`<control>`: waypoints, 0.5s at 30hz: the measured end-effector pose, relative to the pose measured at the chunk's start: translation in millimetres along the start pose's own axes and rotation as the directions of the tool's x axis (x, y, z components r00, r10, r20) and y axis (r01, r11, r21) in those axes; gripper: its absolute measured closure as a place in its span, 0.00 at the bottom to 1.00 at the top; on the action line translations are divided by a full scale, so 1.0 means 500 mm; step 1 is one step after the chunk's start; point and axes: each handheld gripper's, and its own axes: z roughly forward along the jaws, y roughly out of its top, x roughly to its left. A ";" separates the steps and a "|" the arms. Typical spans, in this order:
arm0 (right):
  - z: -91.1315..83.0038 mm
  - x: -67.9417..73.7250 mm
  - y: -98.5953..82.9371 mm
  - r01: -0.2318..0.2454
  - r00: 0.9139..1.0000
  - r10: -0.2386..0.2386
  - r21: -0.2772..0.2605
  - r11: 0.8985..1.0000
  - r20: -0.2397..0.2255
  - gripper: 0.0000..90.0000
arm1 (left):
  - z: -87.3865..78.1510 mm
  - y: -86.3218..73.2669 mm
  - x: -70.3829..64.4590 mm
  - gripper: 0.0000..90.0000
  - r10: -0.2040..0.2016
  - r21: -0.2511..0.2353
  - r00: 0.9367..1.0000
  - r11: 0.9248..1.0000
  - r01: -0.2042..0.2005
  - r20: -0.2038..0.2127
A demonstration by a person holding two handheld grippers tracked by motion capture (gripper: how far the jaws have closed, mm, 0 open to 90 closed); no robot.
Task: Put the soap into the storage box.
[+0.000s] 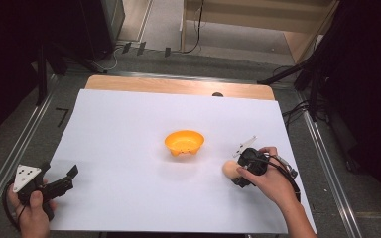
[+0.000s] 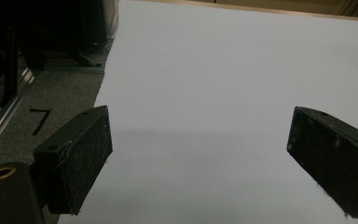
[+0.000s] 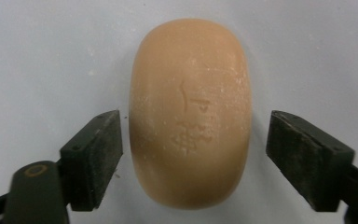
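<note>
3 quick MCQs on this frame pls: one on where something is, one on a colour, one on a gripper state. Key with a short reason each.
1. Where is the soap?
A. in the bowl
B. between the right gripper's jaws
C. beside the left gripper

2. What colour is the bowl?
A. orange
B. blue
C. white

3. How is the left gripper?
A. shut on the soap
B. shut on nothing
C. open

Key: B, a jaw stands on each side of the soap in the right gripper view; A, orange in the high view; C, its jaws stand wide apart over the white sheet.

Soap bar (image 3: 191, 112): stamped characters pressed into its top face, too faint to read.
Floor mark (image 2: 39, 120): black shape like a "7".
</note>
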 end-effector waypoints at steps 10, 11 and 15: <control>0.019 0.003 0.015 -0.002 1.000 0.003 0.040 0.999 -0.008 0.37 | 0.000 0.000 0.000 0.08 -0.001 0.001 1.000 1.000 0.001 0.000; 0.019 0.003 0.016 -0.010 1.000 0.011 0.043 0.999 -0.009 0.37 | 0.000 0.000 0.000 0.08 0.000 0.002 1.000 1.000 0.000 0.000; 0.019 0.007 0.022 -0.010 1.000 0.010 0.067 0.998 0.008 0.37 | 0.001 0.000 -0.001 0.08 0.000 0.002 1.000 1.000 0.000 -0.001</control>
